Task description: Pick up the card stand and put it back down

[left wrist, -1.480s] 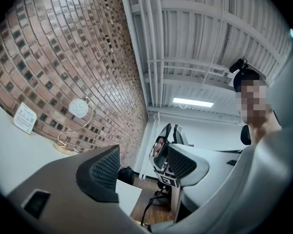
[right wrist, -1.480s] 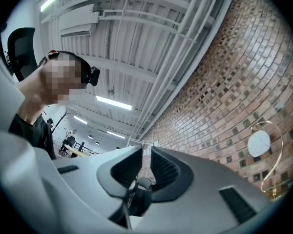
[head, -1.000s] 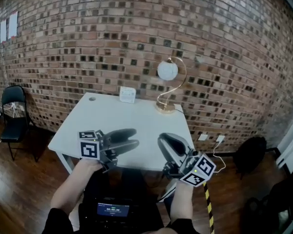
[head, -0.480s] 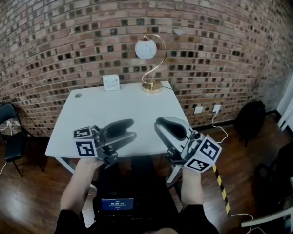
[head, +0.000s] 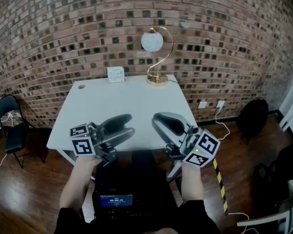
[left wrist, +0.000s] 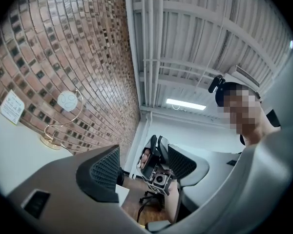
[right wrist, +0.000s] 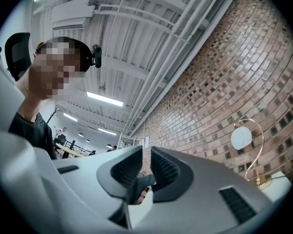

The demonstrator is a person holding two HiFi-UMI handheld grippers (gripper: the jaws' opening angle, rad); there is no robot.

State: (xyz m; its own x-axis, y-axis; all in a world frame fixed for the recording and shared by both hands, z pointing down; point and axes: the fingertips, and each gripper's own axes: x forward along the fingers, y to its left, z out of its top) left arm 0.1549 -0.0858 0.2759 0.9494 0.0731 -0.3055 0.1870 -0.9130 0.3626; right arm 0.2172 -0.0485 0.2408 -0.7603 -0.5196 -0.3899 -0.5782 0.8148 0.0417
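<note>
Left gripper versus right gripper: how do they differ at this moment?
Jaws: the left gripper's stand wide apart; the right gripper's are nearly together, with a narrow gap.
Aim: in the head view the left gripper angles up and right, the right gripper up and left, so they converge.
Shared: both are empty and held by the table's near edge, far from the card stand at the far edge.

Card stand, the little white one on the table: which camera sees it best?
The head view: the card stand stands whole at the table's far edge. The left gripper view catches it skewed at the picture's rim. The right gripper view misses it.
</note>
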